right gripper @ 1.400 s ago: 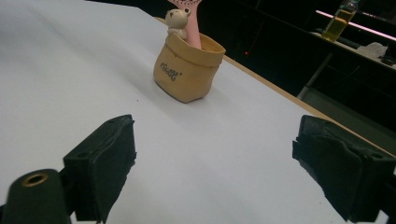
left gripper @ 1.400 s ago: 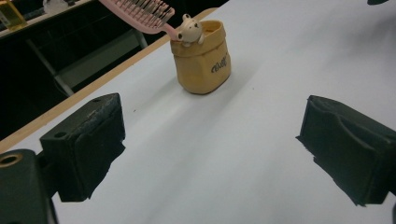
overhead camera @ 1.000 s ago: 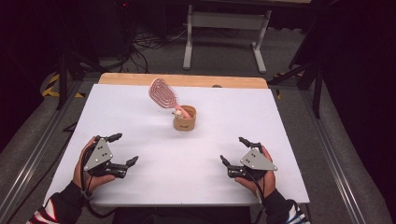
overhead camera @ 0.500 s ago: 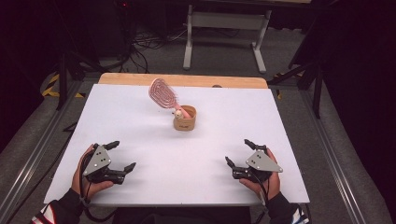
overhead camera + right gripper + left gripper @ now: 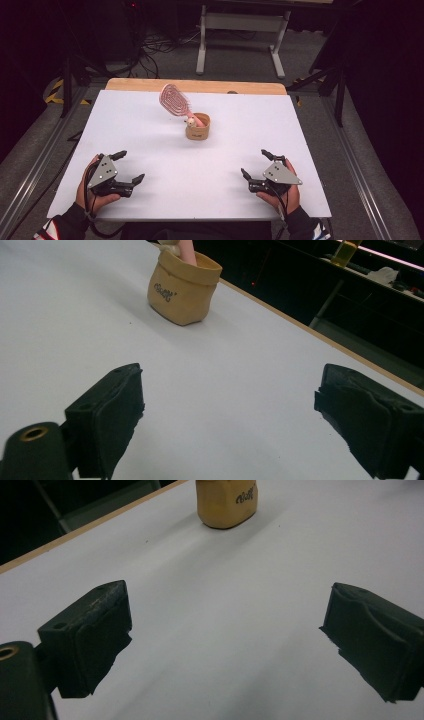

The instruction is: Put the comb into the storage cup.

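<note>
Both tongs, left gripper (image 5: 129, 166) and right gripper (image 5: 255, 163), gape empty, pulled nearer the table's (image 5: 150, 125) near edge; pouch (image 5: 198, 126) far.

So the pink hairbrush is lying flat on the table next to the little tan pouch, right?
Not quite. The pink hairbrush isn't lying flat beside the tan pouch; its handle stands inside the pouch and its head sticks up, tilted. The high view shows this.

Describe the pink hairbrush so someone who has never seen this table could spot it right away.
Start at the white rectangular table, where the left gripper and right gripper rest open near the front edge. Toward the back middle stands a small tan soft-sided pouch with dark lettering. The pink oval slotted hairbrush stands handle-down in it, head leaning up and left, the one pink, upright thing.
</note>
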The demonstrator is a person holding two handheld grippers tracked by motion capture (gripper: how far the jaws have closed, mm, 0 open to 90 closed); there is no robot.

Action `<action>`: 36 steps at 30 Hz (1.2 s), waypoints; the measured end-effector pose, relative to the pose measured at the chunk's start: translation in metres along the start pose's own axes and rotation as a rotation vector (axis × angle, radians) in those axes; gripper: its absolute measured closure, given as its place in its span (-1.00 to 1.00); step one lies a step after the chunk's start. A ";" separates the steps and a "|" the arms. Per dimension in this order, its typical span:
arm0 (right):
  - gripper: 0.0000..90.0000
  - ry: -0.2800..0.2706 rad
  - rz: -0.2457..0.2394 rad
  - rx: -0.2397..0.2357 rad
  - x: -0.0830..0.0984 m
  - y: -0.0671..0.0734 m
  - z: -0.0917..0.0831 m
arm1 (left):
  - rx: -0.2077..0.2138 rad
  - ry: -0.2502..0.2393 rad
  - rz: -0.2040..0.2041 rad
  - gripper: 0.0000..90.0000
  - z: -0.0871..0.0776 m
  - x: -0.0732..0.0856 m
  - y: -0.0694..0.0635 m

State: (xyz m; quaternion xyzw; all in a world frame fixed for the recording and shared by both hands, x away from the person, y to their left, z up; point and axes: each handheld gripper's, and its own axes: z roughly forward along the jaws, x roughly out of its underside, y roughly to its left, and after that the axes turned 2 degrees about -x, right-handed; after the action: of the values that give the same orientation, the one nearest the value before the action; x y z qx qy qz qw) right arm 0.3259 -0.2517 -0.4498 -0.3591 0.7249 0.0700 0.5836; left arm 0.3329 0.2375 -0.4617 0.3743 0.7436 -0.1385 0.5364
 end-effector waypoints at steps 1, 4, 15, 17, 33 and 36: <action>-0.73 -0.001 -0.001 0.002 0.000 0.000 0.000 | 0.004 -0.004 -0.002 -0.86 0.000 0.000 0.000; -0.73 -0.003 -0.001 0.003 -0.001 0.000 -0.001 | 0.011 -0.001 0.005 -0.86 0.001 0.000 0.000; -0.72 0.000 -0.008 0.010 -0.001 0.002 -0.001 | 0.018 -0.012 0.011 -0.86 0.002 -0.001 0.000; -0.72 0.001 -0.005 0.010 -0.001 0.001 -0.001 | 0.021 -0.012 0.010 -0.86 0.002 -0.002 0.000; -0.72 -0.004 -0.003 0.014 -0.001 0.001 -0.001 | 0.024 0.000 0.012 -0.86 0.005 0.000 0.000; -0.72 -0.004 -0.001 0.013 -0.001 0.001 -0.001 | 0.027 0.002 0.012 -0.86 0.005 0.000 0.000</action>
State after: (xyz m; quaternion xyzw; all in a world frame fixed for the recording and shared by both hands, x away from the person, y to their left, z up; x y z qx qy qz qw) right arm 0.3246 -0.2509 -0.4489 -0.3556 0.7240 0.0658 0.5874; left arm 0.3361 0.2342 -0.4636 0.3862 0.7400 -0.1446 0.5313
